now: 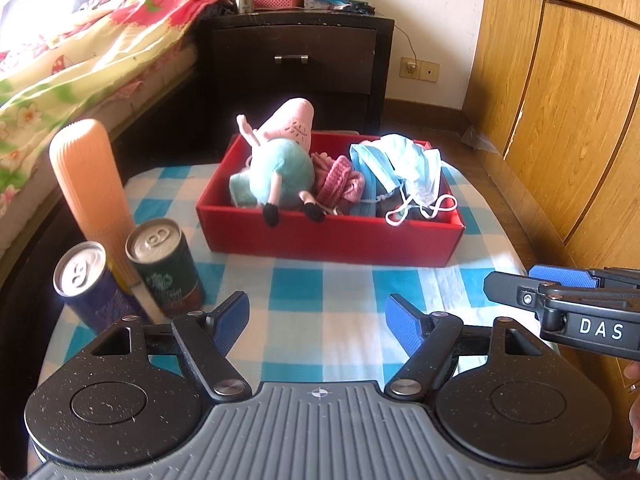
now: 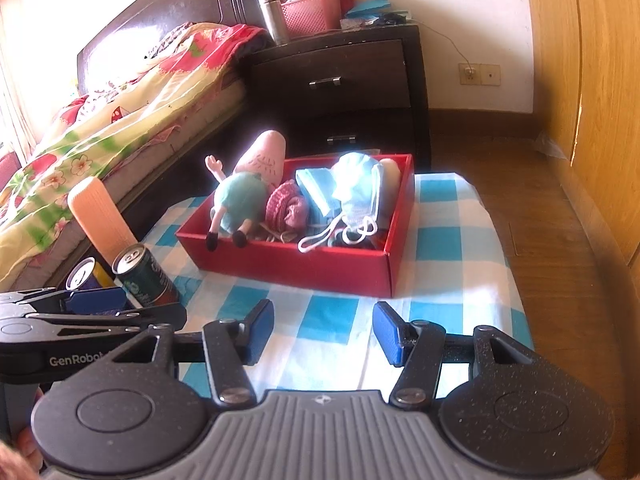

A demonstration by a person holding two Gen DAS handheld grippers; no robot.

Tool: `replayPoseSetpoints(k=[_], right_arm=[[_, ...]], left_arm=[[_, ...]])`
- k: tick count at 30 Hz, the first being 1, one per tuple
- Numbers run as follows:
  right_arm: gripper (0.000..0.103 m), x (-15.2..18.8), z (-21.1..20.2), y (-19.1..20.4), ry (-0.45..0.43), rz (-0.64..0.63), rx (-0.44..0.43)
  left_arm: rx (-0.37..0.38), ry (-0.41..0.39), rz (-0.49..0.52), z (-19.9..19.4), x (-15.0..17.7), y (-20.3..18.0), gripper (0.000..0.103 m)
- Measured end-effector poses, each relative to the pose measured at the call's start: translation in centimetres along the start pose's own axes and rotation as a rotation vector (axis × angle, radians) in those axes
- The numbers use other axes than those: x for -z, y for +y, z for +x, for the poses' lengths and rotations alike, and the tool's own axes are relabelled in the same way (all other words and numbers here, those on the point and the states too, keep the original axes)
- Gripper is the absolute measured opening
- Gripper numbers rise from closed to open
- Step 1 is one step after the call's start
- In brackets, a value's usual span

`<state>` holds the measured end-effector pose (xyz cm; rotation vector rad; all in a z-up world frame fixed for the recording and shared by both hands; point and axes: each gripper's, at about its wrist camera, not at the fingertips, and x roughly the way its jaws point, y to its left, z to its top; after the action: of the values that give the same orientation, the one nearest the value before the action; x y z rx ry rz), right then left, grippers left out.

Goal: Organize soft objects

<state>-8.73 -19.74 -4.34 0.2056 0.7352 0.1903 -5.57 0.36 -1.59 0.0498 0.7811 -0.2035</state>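
Observation:
A red box (image 1: 332,242) (image 2: 296,266) stands on the blue-checked cloth. Inside lie a pink plush pig in a teal dress (image 1: 280,160) (image 2: 240,196), a pink knitted piece (image 1: 340,184) (image 2: 286,208) and blue face masks (image 1: 404,168) (image 2: 352,188) with white ear loops hanging over the rim. My left gripper (image 1: 318,318) is open over the bare cloth in front of the box, nothing between its blue pads. My right gripper (image 2: 324,330) is also open and empty, back from the box; its fingers (image 1: 560,292) show at the right of the left wrist view.
Two drink cans (image 1: 166,266) (image 1: 86,280) and a tall peach ribbed bottle (image 1: 94,192) stand at the cloth's left edge. A bed with a floral quilt (image 1: 80,64) is at left, a dark nightstand (image 1: 300,56) behind the box, wooden wardrobe doors (image 1: 560,100) at right.

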Motion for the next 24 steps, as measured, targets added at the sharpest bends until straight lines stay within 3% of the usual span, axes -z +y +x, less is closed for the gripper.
replayPoseSetpoints(k=[24], right_arm=[[0.033,1.2,-1.6,1.2,-0.009,-0.027,-0.033]], left_arm=[[0.013,-0.003,-0.020,-1.6,1.9,0.0,0.077]])
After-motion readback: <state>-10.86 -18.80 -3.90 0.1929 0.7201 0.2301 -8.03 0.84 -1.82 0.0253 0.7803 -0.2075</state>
